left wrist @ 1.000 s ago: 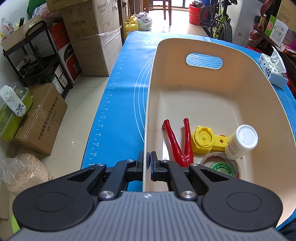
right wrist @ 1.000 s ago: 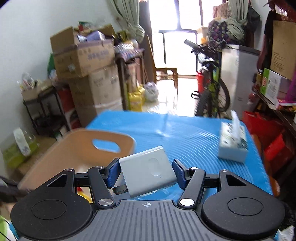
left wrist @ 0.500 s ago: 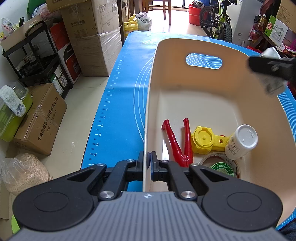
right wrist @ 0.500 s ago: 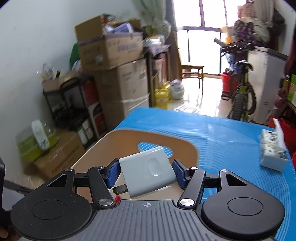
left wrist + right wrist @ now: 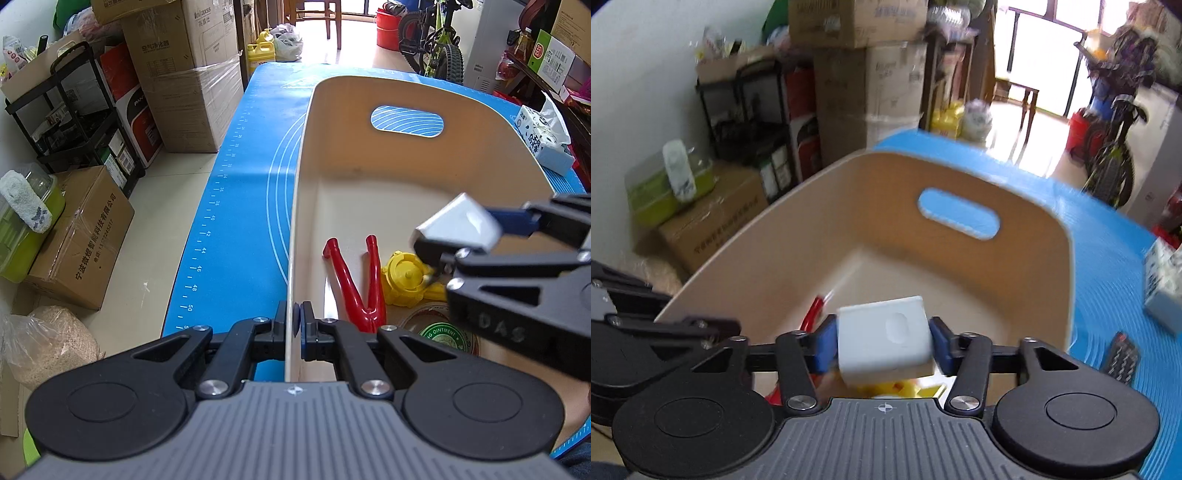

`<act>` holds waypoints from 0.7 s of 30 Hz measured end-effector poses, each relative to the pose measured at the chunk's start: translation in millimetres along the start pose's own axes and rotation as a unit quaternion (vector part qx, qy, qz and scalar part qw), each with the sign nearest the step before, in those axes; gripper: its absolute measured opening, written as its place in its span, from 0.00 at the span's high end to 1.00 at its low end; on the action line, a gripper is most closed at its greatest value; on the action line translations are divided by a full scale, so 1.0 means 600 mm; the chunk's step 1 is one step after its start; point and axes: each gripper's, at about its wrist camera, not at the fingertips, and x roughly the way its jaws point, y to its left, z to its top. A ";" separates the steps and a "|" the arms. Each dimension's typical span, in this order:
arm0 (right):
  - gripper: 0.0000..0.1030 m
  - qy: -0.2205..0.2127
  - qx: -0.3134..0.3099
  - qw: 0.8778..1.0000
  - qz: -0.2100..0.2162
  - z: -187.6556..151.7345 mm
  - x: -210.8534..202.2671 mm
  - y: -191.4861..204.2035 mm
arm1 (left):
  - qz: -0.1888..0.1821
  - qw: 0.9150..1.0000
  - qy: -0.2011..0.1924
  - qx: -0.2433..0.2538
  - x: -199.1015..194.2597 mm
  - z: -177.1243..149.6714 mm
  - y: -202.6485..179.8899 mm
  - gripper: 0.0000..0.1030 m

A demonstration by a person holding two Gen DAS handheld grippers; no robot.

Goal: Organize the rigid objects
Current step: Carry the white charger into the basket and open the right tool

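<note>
A cream bin stands on the blue mat. My left gripper is shut on the bin's near wall. In the bin lie a red clip, a yellow plastic piece and a round green-labelled tin. My right gripper hangs over the bin, with a white charger between its blue pads. Its jaws are closing on the charger. In the left wrist view the charger hovers above the yellow piece, and the right gripper hides the things under it.
A tissue pack sits on the mat to the right of the bin, with a dark remote near it. Cardboard boxes, a black shelf and a bicycle stand on the floor beyond the table's edges.
My right gripper has swung left and down over the bin and entered the left wrist view, covering the white bottle. The charger has turned between the pads. The left gripper stayed put.
</note>
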 end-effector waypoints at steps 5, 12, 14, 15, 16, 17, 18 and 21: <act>0.47 0.043 -0.007 0.999 0.003 0.002 0.021 0.004 | 0.001 1.000 -0.001 0.000 0.001 -0.001 -0.001 0.94; 0.48 0.042 -0.005 0.999 0.006 0.000 0.013 -0.006 | 0.002 1.000 0.000 0.000 0.002 0.000 -0.001 0.93; 0.48 0.027 0.001 1.000 0.010 -0.001 0.004 -0.015 | 0.002 1.000 0.000 -0.001 0.001 0.000 -0.001 0.93; 0.48 0.020 0.004 1.000 0.010 -0.002 -0.003 -0.019 | 0.002 1.000 0.000 0.000 0.002 0.000 -0.001 0.93; 0.45 0.012 0.007 1.000 0.009 -0.001 -0.011 -0.024 | 0.002 1.000 0.000 0.000 0.001 0.000 -0.001 0.93; 0.41 0.004 0.011 1.000 0.007 -0.002 -0.021 -0.030 | 0.002 1.000 0.000 0.000 0.001 -0.001 -0.002 0.93; 0.39 -0.006 0.016 1.000 0.004 -0.001 -0.031 -0.036 | 0.002 1.000 0.000 0.000 0.001 0.000 -0.001 0.93; 0.38 -0.038 0.031 0.999 -0.004 0.000 -0.066 -0.062 | 0.001 1.000 0.000 -0.001 0.001 -0.001 -0.001 0.93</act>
